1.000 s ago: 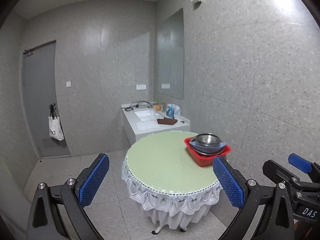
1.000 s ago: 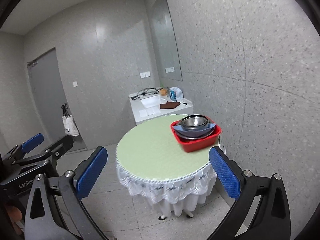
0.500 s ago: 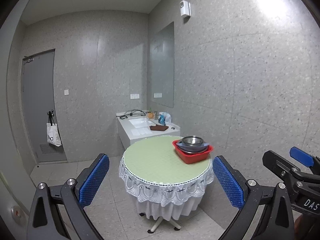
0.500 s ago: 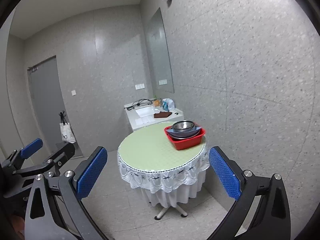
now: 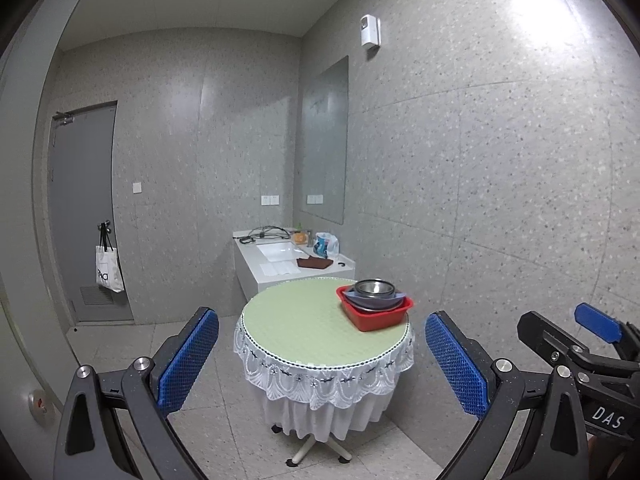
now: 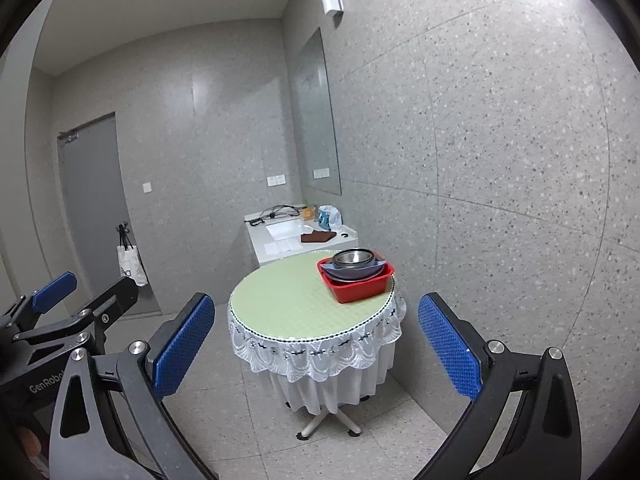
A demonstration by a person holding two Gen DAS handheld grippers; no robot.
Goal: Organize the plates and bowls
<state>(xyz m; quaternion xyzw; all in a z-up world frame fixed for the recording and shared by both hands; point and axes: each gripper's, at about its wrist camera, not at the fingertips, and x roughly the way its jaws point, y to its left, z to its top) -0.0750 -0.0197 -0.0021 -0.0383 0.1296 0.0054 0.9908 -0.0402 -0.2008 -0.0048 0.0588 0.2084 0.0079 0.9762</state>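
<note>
A red tub sits at the right edge of a round green table. In it are stacked a steel bowl and blue-grey dishes. My left gripper is open and empty, well back from the table. My right gripper is open and empty too, also far back; it shows at the right of the left wrist view. The left gripper shows at the left of the right wrist view.
A white sink counter with cables, a brown cloth and bottles stands behind the table. Grey speckled walls close in on the right. A grey door with a hanging tote bag is at the left. Tiled floor surrounds the table.
Both grippers have pulled back from the table, so the table and tub look smaller and farther. Both stayed open and empty.
</note>
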